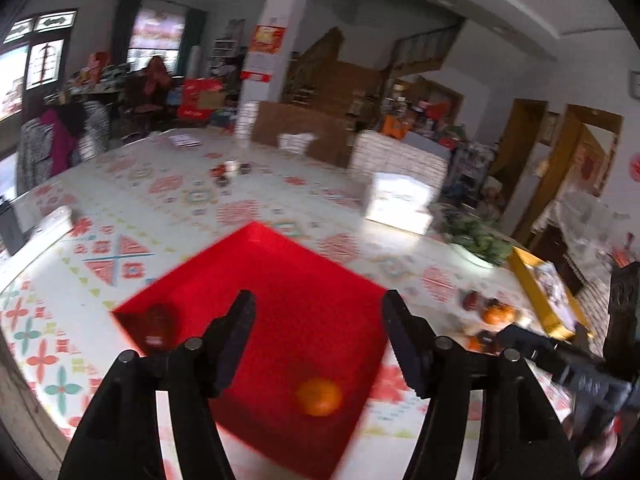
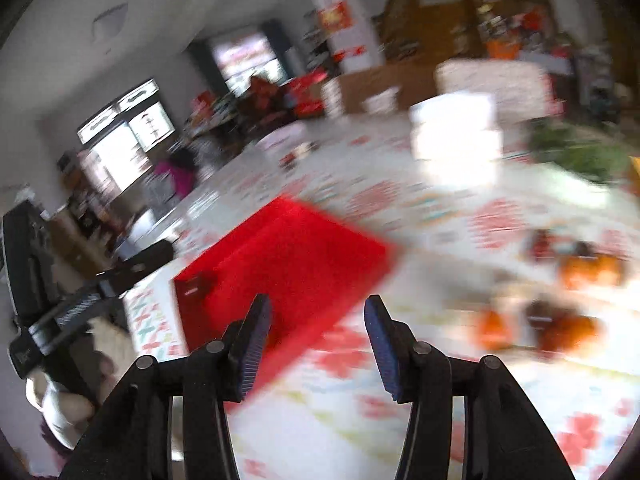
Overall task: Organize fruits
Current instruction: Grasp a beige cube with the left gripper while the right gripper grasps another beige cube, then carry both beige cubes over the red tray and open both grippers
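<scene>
Inside the red tray (image 1: pixel 280 300), near its front right corner, lies one orange fruit (image 1: pixel 319 397), and a dark red fruit (image 1: pixel 160 322) sits close to the left corner. This tray stands on the counter (image 1: pixel 168 200), which is covered with a cloth of red and teal patterns. To the right of the tray, on the cloth, a small group of loose fruits (image 1: pixel 486 316) waits, orange ones and dark red ones together; the right wrist view is too blurred to count them. The left gripper (image 1: pixel 318 304) hangs above the tray with its fingers released, nothing between them. The right gripper (image 2: pixel 318 312) is over the counter just beside the tray's near edge, also with fingers spread apart and empty. Farther back stand a white box (image 1: pixel 400 200), a pile of green vegetables (image 1: pixel 476 236) and a yellow-rimmed box (image 1: pixel 540 292).
</scene>
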`<state>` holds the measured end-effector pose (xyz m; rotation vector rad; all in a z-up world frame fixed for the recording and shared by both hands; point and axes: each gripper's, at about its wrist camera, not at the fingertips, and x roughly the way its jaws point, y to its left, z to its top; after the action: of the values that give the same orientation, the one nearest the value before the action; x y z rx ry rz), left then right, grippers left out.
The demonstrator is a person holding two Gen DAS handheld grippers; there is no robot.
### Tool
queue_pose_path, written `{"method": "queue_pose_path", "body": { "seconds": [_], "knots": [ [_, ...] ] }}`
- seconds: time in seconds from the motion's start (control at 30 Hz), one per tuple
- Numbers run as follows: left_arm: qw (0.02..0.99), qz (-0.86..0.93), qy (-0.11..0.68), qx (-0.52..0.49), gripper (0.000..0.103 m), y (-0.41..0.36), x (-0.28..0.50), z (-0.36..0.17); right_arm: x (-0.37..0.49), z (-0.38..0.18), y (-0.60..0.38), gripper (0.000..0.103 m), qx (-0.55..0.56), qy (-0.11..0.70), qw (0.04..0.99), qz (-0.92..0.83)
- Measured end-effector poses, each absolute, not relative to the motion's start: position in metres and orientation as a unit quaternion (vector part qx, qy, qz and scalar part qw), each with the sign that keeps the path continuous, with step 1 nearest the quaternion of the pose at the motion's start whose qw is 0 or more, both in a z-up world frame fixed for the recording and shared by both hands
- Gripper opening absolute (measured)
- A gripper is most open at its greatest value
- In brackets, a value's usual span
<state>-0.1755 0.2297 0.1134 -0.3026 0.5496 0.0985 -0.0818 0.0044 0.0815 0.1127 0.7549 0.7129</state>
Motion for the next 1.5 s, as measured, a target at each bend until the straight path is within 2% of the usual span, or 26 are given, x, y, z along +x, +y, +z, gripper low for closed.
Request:
{"method": "queue_pose_path", "body": {
  "seconds": [0.1,0.27,0.7,0.77,0.8,0.87,1.07,1.13,1.17,1.27,1.5],
  "knots": [
    [0.950,0.010,0.280,-0.140,0.067,0.198,-0.166,0.111,-0.078,0.085,-0.061,0.054,0.070,0.359,0.887,0.281],
    [0.939,-0.042,0.311,-0.137,0.067,0.153,-0.143,0.092,-0.067,0.063,-0.130,0.054,0.120,0.403,0.875,0.240],
    [0.923,-0.075,0.362,-0.109,0.067,0.123,-0.094,0.069,-0.052,0.014,-0.062,0.054,0.049,0.441,0.857,0.262],
    [0.916,-0.087,0.375,-0.112,0.067,0.117,-0.081,0.062,-0.050,0.010,-0.057,0.050,0.039,0.442,0.859,0.254],
    [0.913,-0.092,0.381,-0.113,0.067,0.115,-0.076,0.059,-0.049,0.008,-0.055,0.037,0.035,0.445,0.860,0.249],
    [0.909,-0.097,0.392,-0.107,0.067,0.108,-0.068,0.052,-0.048,0.006,-0.057,0.035,0.036,0.448,0.858,0.247],
    [0.897,-0.103,0.421,-0.089,0.061,0.092,-0.047,0.029,-0.060,0.010,-0.074,0.035,0.046,0.447,0.858,0.249],
    [0.892,-0.103,0.431,-0.089,0.055,0.090,-0.041,0.020,-0.065,0.010,-0.078,0.035,0.048,0.446,0.858,0.250],
    [0.891,-0.106,0.431,-0.092,0.051,0.089,-0.039,0.017,-0.067,0.011,-0.080,0.035,0.049,0.446,0.858,0.250],
    [0.891,-0.106,0.430,-0.104,0.025,0.096,-0.039,0.019,-0.071,0.011,-0.085,0.035,0.054,0.448,0.857,0.250],
    [0.894,-0.090,0.429,-0.096,0.025,0.102,-0.044,0.019,-0.070,0.004,-0.094,0.036,0.070,0.455,0.853,0.247]
  ]
}}
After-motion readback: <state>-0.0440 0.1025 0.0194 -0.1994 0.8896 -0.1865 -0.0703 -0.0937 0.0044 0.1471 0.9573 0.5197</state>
